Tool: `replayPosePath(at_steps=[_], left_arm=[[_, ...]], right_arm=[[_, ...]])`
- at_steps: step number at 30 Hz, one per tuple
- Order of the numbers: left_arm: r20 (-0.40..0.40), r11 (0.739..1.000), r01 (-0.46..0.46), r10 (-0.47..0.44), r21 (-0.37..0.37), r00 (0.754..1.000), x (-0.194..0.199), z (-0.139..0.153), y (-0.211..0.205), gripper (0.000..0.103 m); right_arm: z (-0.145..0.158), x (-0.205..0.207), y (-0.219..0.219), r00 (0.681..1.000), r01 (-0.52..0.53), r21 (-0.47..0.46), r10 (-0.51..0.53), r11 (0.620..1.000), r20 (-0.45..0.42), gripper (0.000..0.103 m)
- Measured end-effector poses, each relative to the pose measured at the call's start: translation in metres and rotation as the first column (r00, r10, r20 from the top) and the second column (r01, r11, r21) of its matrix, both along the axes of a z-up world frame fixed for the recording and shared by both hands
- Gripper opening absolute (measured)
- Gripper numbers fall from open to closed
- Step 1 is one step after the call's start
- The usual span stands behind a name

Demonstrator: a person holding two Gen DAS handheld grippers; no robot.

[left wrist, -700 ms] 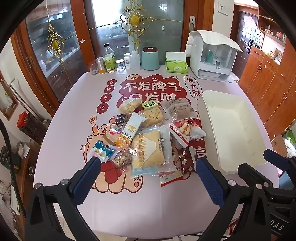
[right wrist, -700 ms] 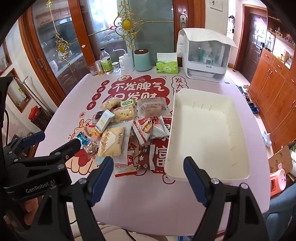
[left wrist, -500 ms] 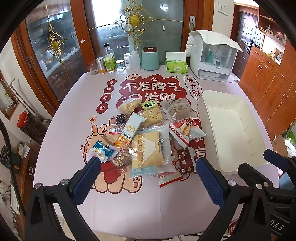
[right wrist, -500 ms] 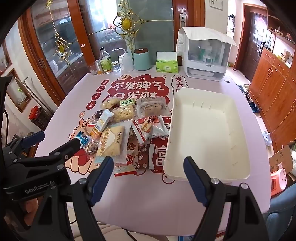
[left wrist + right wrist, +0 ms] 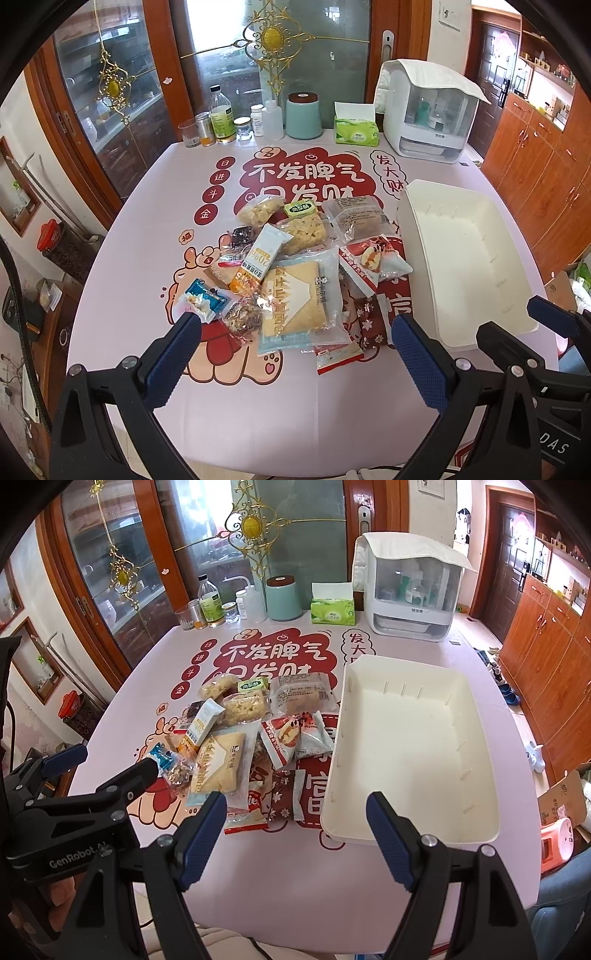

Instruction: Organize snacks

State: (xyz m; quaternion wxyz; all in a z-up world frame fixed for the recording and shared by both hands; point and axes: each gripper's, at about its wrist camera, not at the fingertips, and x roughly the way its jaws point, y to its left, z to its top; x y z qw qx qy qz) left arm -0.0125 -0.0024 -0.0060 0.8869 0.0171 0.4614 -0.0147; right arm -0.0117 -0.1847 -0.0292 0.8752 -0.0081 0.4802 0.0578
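A pile of several wrapped snacks lies on the pink table mat; it also shows in the right wrist view. A large clear pack with a toast-like cake lies at the pile's near side. An empty white plastic bin stands right of the pile; in the right wrist view the bin is straight ahead. My left gripper is open and empty, held above the table's near edge before the pile. My right gripper is open and empty, before the bin's near left corner.
At the table's far edge stand bottles and jars, a teal canister, a green tissue pack and a white covered organiser. Wooden cabinets are to the right, glass doors behind.
Both grippers have edged very slightly forward; the pile and bin have not moved. Both stay open.
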Motion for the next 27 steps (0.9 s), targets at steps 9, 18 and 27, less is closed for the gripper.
replayPosePath(at_steps=[9,18,27], left_arm=[[0.002,1.0,-0.007,0.007,0.006,1.0,-0.004,0.002,-0.001,0.102],[0.007,1.0,-0.009,0.009,0.008,1.0,0.0,0.007,-0.001,0.102],[0.024,1.0,-0.026,0.025,0.017,0.999,0.001,0.016,0.005,0.102]], right_arm=[[-0.002,0.003,-0.001,1.0,0.006,-0.001,-0.006,1.0,0.008,0.079],[-0.002,0.004,-0.003,1.0,0.002,0.012,-0.002,1.0,0.012,0.079],[-0.001,0.005,-0.003,0.996,0.001,0.072,-0.007,0.997,0.085,0.079]])
